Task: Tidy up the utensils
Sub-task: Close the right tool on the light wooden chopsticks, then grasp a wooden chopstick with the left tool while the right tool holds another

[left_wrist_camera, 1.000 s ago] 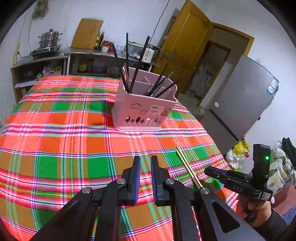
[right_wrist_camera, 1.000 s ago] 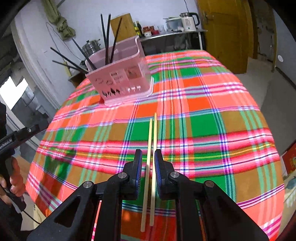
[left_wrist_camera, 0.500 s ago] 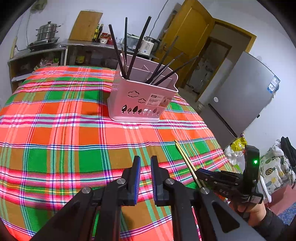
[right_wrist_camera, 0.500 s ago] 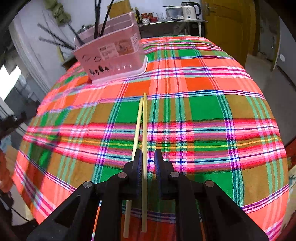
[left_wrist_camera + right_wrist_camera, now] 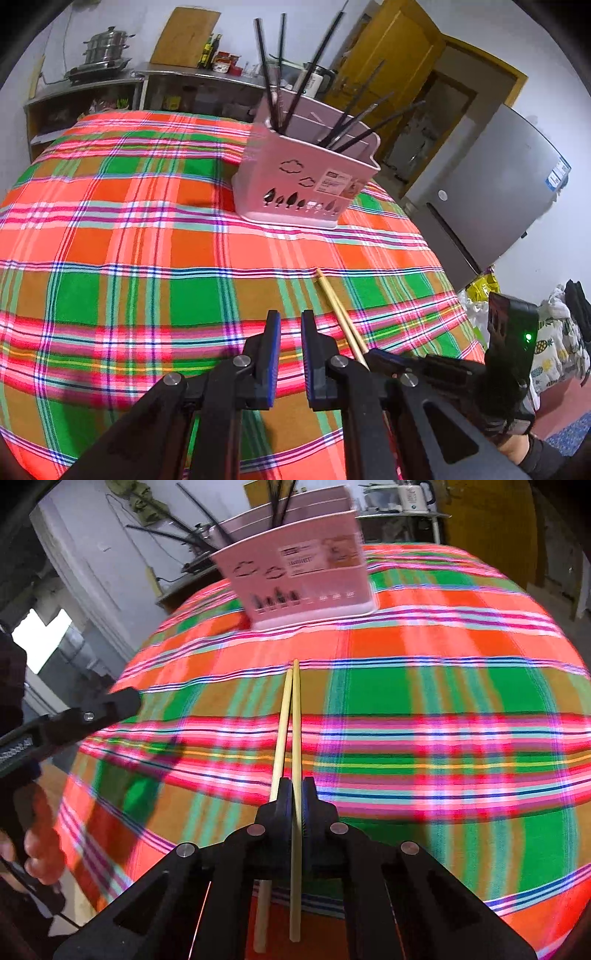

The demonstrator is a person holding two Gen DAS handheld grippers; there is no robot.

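Right wrist view: right gripper jaws pinch one wood chopstick, other beside, near pink holder. Black chopsticks already in holder. Left gripper jaws slightly apart, empty.

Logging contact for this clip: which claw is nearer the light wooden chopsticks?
Right. The right claw is closed around the light wooden chopsticks; the left claw sits beside them, empty, not touching.

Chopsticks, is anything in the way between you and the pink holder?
Nothing visible is. The right gripper is shut on one of the two chopsticks; the other passes outside its fingers. Only bare plaid cloth lies between their tips and the pink holder. The left gripper is off to the side.
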